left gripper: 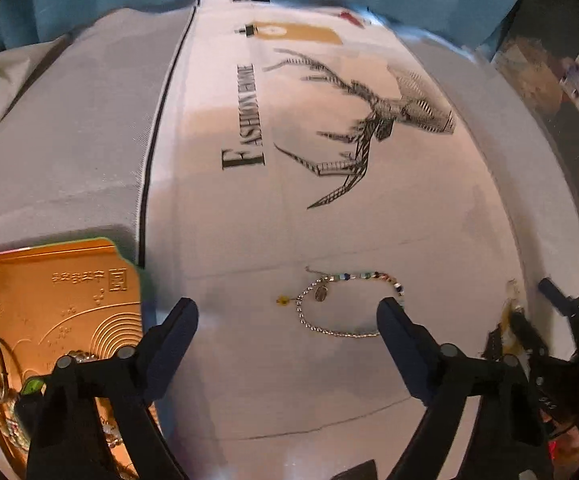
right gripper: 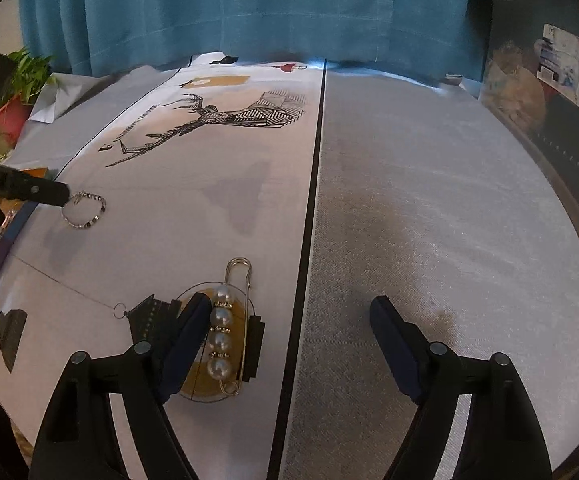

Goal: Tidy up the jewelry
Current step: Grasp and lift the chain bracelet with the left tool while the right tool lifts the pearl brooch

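Note:
A beaded chain bracelet (left gripper: pixel 345 304) with a small oval charm lies on the white printed tablecloth (left gripper: pixel 329 140), just ahead of my open left gripper (left gripper: pixel 287 312), its right part touching the right fingertip (left gripper: pixel 391 312). It also shows in the right wrist view (right gripper: pixel 85 210), far left. A gold tray (left gripper: pixel 49 308) with rings and other jewelry sits at the lower left, partly behind my left finger. A gold pin with several pearls (right gripper: pixel 225 332) lies on the cloth beside the left finger of my open, empty right gripper (right gripper: pixel 287 320).
The other gripper (left gripper: pixel 561 320) shows at the right edge of the left wrist view. A black seam (right gripper: pixel 309 220) divides the printed cloth from grey cloth (right gripper: pixel 449 220). A blue curtain (right gripper: pixel 249 12) hangs behind. A potted plant (right gripper: pixel 13 92) stands far left.

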Demonstrator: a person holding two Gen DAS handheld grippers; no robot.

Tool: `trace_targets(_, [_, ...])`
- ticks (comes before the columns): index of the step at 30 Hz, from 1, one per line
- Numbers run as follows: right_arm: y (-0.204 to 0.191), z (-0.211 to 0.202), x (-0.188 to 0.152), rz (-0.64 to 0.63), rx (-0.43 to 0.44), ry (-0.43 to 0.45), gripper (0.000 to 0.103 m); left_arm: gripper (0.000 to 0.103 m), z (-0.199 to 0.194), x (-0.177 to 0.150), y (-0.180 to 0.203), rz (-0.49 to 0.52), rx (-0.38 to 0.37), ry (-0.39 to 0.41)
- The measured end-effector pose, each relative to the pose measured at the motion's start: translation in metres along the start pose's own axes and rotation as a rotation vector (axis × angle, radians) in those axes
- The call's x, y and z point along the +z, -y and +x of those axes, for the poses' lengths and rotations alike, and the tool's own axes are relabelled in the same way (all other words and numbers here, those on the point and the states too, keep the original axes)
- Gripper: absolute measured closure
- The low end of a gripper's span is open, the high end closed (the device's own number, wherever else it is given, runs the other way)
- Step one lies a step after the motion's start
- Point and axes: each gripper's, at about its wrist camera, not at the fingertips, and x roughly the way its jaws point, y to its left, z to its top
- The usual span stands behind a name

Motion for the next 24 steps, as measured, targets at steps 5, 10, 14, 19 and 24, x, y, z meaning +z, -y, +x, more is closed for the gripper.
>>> trace_targets(5, [-0.008, -0.006, -0.003, -0.046, 0.039, 0.014, 0.06, 0.079, -0.002, -0.01, 0.026, 0.153, 0.053, 0.045])
trace_targets(10, [-0.026, -0.012, -0.001, -0.106, 0.058, 0.004, 0.085, 0.102, -0.021, -0.012, 0.036, 0.168, -0.034, 0.04])
trace_targets(14, [-0.021, -0.027, 0.006, -0.051, 0.072, 0.035, 0.102, 0.102, -0.055, -0.016, 0.029, 0.126, -0.091, 0.095])
trace_targets(19, [-0.019, -0.051, 0.009, -0.017, 0.066, 0.061, 0.102, 0.102, -0.097, -0.028, 0.023, 0.125, -0.071, 0.165])
trace_targets(24, [-0.014, -0.072, 0.008, 0.016, 0.066, 0.084, 0.102, 0.102, -0.126, -0.043, 0.019, 0.121, -0.054, 0.219])
